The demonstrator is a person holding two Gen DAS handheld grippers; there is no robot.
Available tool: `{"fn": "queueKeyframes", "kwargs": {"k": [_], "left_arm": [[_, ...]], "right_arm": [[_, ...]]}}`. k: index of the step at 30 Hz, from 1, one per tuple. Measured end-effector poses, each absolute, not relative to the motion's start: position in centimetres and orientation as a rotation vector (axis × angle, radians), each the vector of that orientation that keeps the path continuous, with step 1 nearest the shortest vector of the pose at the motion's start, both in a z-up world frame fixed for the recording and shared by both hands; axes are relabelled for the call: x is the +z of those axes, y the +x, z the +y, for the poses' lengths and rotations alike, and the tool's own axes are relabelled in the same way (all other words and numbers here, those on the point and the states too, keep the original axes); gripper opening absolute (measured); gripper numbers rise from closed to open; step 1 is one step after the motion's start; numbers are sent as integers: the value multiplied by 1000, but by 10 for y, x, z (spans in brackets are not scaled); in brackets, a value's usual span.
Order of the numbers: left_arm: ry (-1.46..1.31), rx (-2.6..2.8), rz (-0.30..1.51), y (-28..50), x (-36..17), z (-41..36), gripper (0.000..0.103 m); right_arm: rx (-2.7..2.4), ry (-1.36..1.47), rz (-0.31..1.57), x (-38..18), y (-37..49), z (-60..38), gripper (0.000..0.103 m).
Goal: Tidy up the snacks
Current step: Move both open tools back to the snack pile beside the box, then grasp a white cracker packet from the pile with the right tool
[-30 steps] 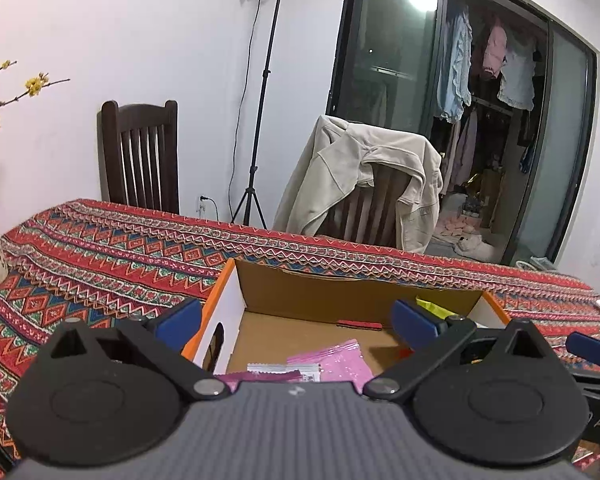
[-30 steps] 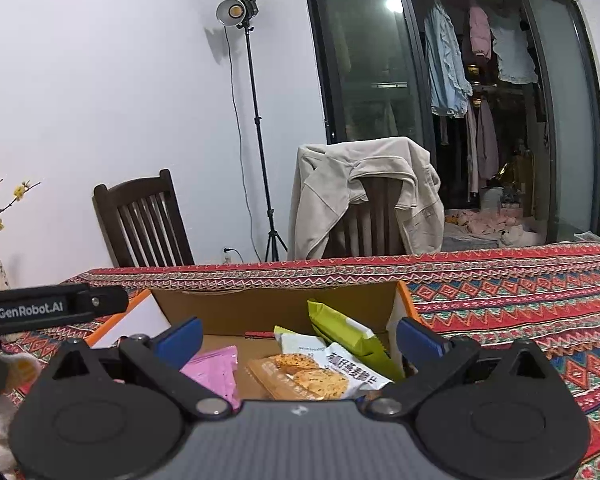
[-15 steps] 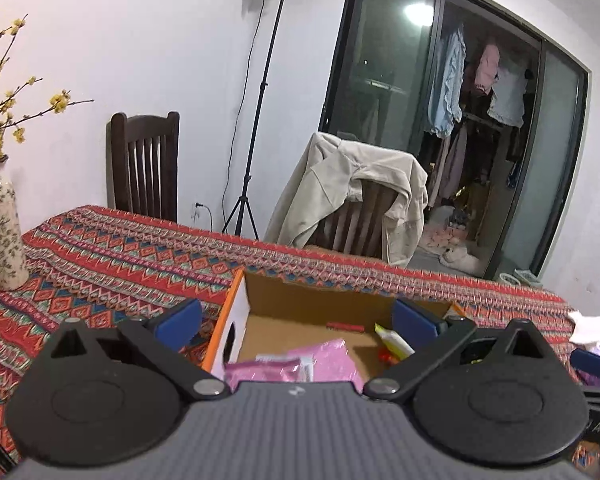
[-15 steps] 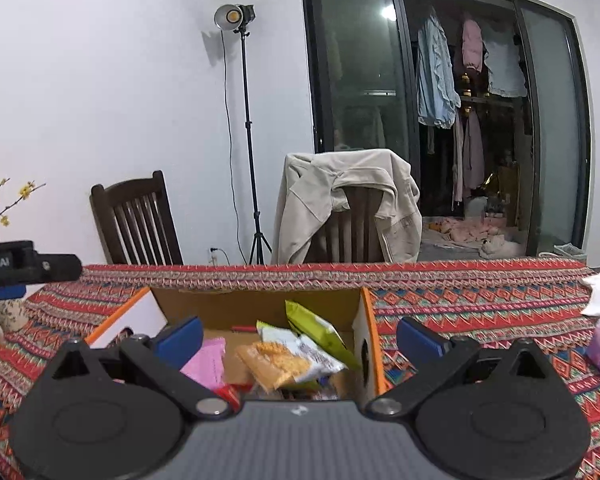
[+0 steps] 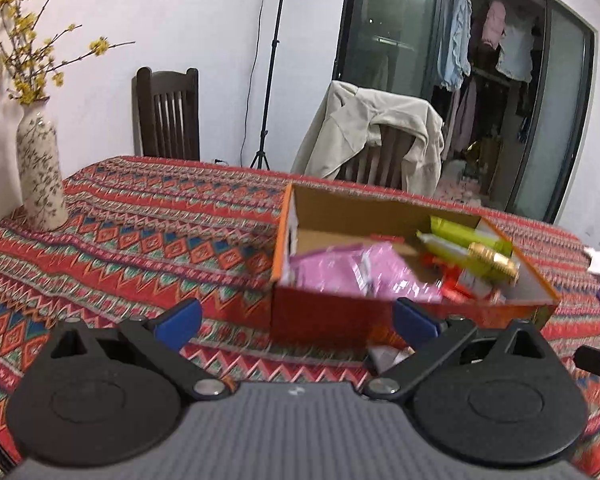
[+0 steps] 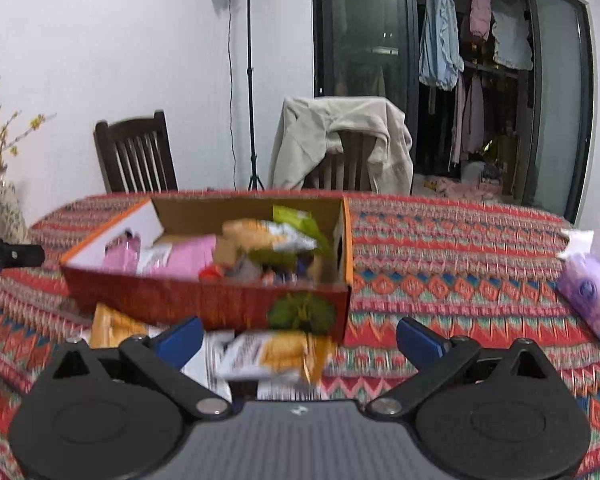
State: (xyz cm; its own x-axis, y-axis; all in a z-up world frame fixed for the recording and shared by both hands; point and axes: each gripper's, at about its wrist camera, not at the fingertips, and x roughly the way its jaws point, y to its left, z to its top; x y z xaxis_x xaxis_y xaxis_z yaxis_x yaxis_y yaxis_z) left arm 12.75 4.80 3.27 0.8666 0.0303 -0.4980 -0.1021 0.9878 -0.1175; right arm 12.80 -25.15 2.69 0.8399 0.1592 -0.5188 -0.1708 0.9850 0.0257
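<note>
An open red and orange cardboard box [image 5: 332, 316] sits on the patterned tablecloth; it also shows in the right wrist view [image 6: 204, 300]. It holds pink packets [image 5: 340, 272], green packets [image 5: 460, 236] and a biscuit pack [image 6: 268, 236]. Several loose snack packs [image 6: 268, 352] lie on the cloth in front of the box. My left gripper [image 5: 296, 324] is open and empty, just short of the box's near wall. My right gripper [image 6: 298, 338] is open and empty above the loose packs.
A flower vase [image 5: 40, 176] stands at the table's far left. A purple tissue pack [image 6: 592, 292] lies at the right. Two chairs [image 6: 136, 152], one draped with a beige jacket [image 6: 340, 136], stand behind the table beside a light stand [image 6: 252, 80].
Both grippers have pulled back and up from over the box. The whole box and the loose packs in front of it now show. Both stay open.
</note>
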Motion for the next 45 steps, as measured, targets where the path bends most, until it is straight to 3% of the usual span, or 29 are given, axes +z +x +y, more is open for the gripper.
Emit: {"fn": "queueKeyframes", "kwargs": {"k": [16, 27, 35, 45], "left_arm": [[-125, 79, 523, 115, -4, 50, 103], [-146, 93, 509, 117, -11, 58, 103], [-153, 92, 519, 119, -13, 57, 103], [-166, 86, 543, 122, -17, 59, 103]], "right_arm": [[162, 1, 631, -4, 110, -262, 103], [150, -64, 650, -3, 139, -248, 94], [151, -65, 732, -29, 174, -237, 64], [181, -86, 666, -31, 160, -232, 54]]}}
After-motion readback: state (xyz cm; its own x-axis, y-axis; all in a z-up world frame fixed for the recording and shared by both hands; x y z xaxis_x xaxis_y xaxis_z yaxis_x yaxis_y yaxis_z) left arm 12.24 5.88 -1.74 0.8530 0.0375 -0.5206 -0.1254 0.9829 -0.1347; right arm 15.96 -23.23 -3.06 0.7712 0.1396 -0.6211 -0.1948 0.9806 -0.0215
